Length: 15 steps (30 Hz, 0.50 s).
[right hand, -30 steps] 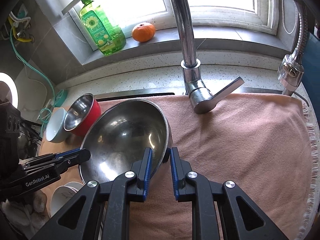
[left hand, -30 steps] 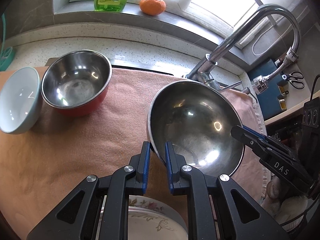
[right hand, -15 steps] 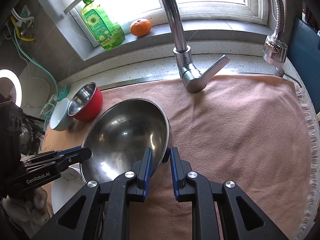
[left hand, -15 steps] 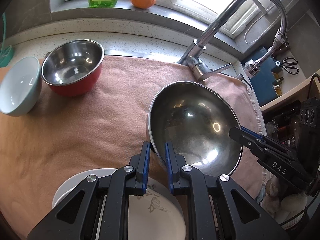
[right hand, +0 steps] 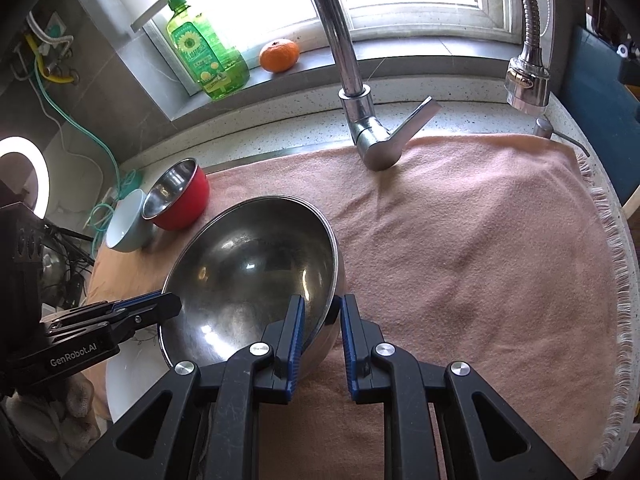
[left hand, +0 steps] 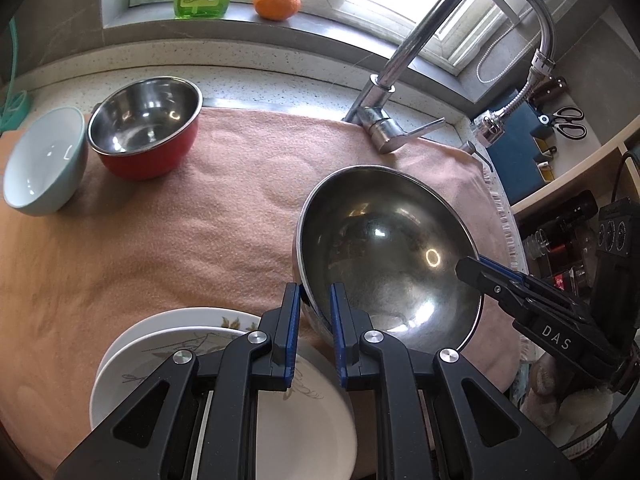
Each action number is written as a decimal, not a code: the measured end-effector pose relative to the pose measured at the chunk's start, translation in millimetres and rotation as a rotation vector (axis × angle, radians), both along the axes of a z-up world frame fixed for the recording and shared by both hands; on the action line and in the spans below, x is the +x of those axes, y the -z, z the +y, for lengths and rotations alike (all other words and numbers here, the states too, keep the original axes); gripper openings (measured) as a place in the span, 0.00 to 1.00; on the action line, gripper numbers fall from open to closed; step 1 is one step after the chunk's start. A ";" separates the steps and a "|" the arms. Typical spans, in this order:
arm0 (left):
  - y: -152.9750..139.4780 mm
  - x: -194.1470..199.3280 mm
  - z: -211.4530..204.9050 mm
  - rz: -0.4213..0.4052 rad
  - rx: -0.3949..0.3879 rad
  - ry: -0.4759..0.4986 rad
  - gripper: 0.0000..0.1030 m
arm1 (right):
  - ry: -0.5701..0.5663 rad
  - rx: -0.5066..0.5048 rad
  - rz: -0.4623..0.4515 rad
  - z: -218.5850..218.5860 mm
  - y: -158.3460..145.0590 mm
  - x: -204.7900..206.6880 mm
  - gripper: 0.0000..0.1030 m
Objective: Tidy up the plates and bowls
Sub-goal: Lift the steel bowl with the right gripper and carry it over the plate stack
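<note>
the big steel bowl [left hand: 384,256] hangs between the two tools, tilted, above the pink towel [left hand: 192,232] that covers the tabletop; the left hand-held gripper [left hand: 314,312] is clenched on the bowl's near rim, one blue pad inside the wall and one outside, and the right hand-held gripper [right hand: 322,320] is clamped the same way on the opposite rim, so the load is shared across its width; the step in hand looks like carrying this bowl to a resting place among the other dishes; to do it well, both hands should travel together at one pace and one height, since any drift apart or twist would pry the thin rim out of one pair of pads; the steel is smooth and the pads bite only a narrow strip, so a slip is the main risk, and a level, unhurried move suits it; two stacked plates [left hand: 168,344] lie just under the left tool, close beneath the bowl's lower edge, so the bowl should keep clear of them unless it is meant to land there; the red bowl [left hand: 148,132] and the pale blue bowl [left hand: 44,160] stand side by side at the far left of the towel, well apart from the carried one; the tap [right hand: 360,92] rises behind, and the far rim should stay short of it; set the base flat before either grip lets go.
</note>
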<state>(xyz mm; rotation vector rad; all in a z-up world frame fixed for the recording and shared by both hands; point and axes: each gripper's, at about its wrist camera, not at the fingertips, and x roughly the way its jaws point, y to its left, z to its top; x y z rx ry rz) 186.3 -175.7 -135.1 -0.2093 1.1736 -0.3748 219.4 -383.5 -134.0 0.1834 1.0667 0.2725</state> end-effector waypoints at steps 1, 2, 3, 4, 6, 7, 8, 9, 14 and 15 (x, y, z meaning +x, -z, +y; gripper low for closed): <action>-1.4 -1.4 -0.4 -0.004 0.000 0.000 0.13 | 0.002 0.001 -0.001 -0.7 -0.7 -1.6 0.16; -2.8 -2.6 -0.6 -0.008 -0.002 0.000 0.13 | 0.002 0.000 -0.003 -0.9 -1.5 -2.8 0.16; -4.0 -3.7 -0.7 -0.012 -0.002 0.001 0.13 | 0.001 -0.001 -0.006 -1.3 -2.5 -5.0 0.16; -4.8 -4.8 -0.5 -0.014 -0.002 0.002 0.13 | 0.000 -0.003 -0.008 -1.2 -3.6 -6.0 0.16; -4.9 -6.2 -0.1 -0.017 -0.002 -0.001 0.13 | 0.000 -0.005 -0.012 -1.2 -5.0 -8.4 0.16; -4.8 -6.1 0.2 -0.019 -0.001 0.001 0.13 | 0.001 -0.006 -0.013 -1.3 -5.2 -9.4 0.16; -4.3 -6.7 0.0 -0.020 0.002 0.001 0.13 | 0.000 -0.007 -0.013 -1.6 -4.9 -10.4 0.16; -3.5 -7.4 -0.1 -0.019 0.002 0.001 0.13 | 0.000 -0.008 -0.013 -1.5 -4.3 -11.5 0.16; 2.3 -10.2 -3.0 -0.016 0.007 0.005 0.13 | 0.002 -0.017 -0.006 -1.5 3.1 -15.8 0.16; 3.5 -10.6 -3.7 -0.016 0.011 0.006 0.13 | 0.003 -0.019 -0.004 -1.9 4.7 -16.5 0.16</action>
